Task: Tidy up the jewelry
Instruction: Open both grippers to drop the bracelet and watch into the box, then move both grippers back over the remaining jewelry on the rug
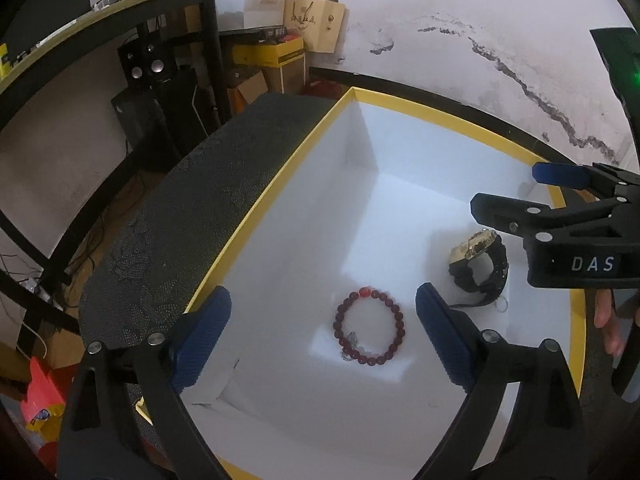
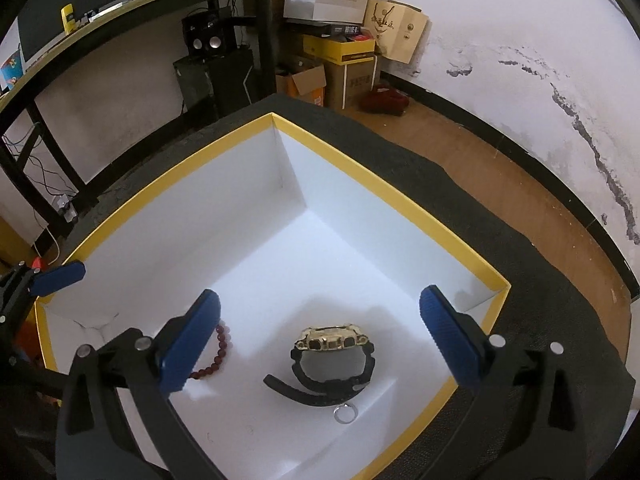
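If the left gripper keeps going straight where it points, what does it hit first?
Most likely the red bead bracelet, lying on the white box floor between the open left gripper fingers; depth is uncertain.

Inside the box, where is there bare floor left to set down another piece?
The far half of the box floor, toward its far corner, is bare. The near-left floor, nearer than the bead bracelet, is free too. It is crowded near the right: the watch and a small ring lie close together, the bracelet just left of them.

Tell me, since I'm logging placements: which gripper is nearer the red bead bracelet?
Left. The left gripper hangs open right above the red bead bracelet; the right gripper is open over the watch beside it.
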Tool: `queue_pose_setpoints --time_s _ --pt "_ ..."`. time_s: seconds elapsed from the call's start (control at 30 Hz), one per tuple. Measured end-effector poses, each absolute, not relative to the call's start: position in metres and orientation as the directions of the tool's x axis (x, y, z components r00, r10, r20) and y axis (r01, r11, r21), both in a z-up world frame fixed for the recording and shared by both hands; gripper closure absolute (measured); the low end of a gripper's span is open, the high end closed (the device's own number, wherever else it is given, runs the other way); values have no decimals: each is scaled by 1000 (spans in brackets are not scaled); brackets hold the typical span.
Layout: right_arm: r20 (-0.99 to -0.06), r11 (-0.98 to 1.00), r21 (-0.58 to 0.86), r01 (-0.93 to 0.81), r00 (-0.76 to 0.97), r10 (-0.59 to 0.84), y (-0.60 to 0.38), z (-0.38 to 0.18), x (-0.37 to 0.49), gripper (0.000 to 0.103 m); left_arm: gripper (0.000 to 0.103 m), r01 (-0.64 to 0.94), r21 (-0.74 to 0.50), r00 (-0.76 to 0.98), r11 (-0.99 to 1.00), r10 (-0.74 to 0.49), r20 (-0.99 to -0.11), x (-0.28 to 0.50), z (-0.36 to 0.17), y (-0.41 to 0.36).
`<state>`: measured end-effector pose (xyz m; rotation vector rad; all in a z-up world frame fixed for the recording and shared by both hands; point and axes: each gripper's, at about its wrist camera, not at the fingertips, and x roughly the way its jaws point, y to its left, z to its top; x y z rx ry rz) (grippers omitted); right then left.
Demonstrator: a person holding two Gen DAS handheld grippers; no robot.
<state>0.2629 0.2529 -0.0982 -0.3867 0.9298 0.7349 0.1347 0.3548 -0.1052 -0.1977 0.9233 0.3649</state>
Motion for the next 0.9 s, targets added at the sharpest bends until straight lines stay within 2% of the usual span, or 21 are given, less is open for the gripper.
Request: queue_pose_setpoints --time_s 0.27,0.4,0.67,0.9 --pt "-817 697 23 -717 388 426 235 -83 255 6 12 -393 -16 558 919 225 -799 134 -100 350" --pt "-788 714 55 -698 409 461 196 -62 248 6 12 -370 -38 591 928 203 -781 133 -86 335" --pt "-738 806 89 -586 504 448 48 -36 233 6 12 -235 -27 664 972 140 -735 141 -66 259" --pt "-710 922 66 -382 631 313 -103 -46 223 6 12 -119 -28 721 992 67 -690 160 -56 182"
